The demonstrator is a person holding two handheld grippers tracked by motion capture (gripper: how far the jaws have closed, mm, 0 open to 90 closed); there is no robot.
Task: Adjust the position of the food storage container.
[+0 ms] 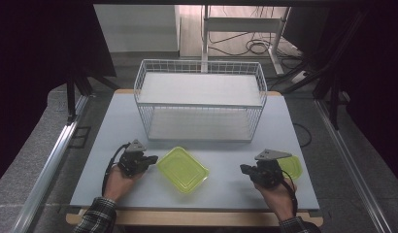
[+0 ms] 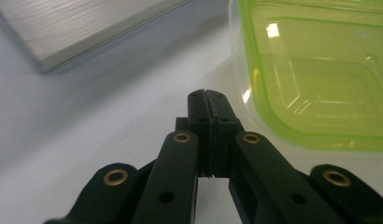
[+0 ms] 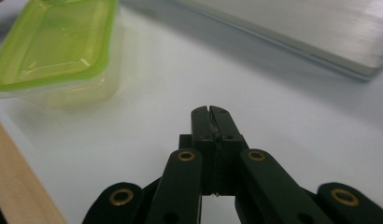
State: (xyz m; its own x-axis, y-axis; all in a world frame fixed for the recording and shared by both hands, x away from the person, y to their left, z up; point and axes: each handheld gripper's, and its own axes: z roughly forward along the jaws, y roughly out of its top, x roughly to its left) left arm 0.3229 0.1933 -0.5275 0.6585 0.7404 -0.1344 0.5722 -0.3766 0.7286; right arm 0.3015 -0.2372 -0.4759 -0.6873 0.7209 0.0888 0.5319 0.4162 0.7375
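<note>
A clear container with a lime-green lid [image 1: 182, 169] lies on the grey table between my two hands. In the high view my left gripper [image 1: 153, 159] sits just left of it, pointing at its near-left corner, apart from it. In the left gripper view the jaws of the left gripper [image 2: 208, 95] are shut with nothing between them, and the green-lidded container [image 2: 320, 79] fills the upper right. My right gripper [image 1: 243, 169] is to the container's right, shut and empty [image 3: 210, 112], with the green-lidded container [image 3: 54, 46] off at the upper left. A second green-lidded container [image 1: 291, 167] lies behind my right hand.
A white wire basket [image 1: 201, 99] with a flat pale base stands at the back middle of the table [image 1: 114, 126]. Its base edge [image 2: 87, 28] shows in the left gripper view and again [image 3: 297, 32] in the right gripper view. The table's wooden front edge [image 3: 21, 177] runs close by.
</note>
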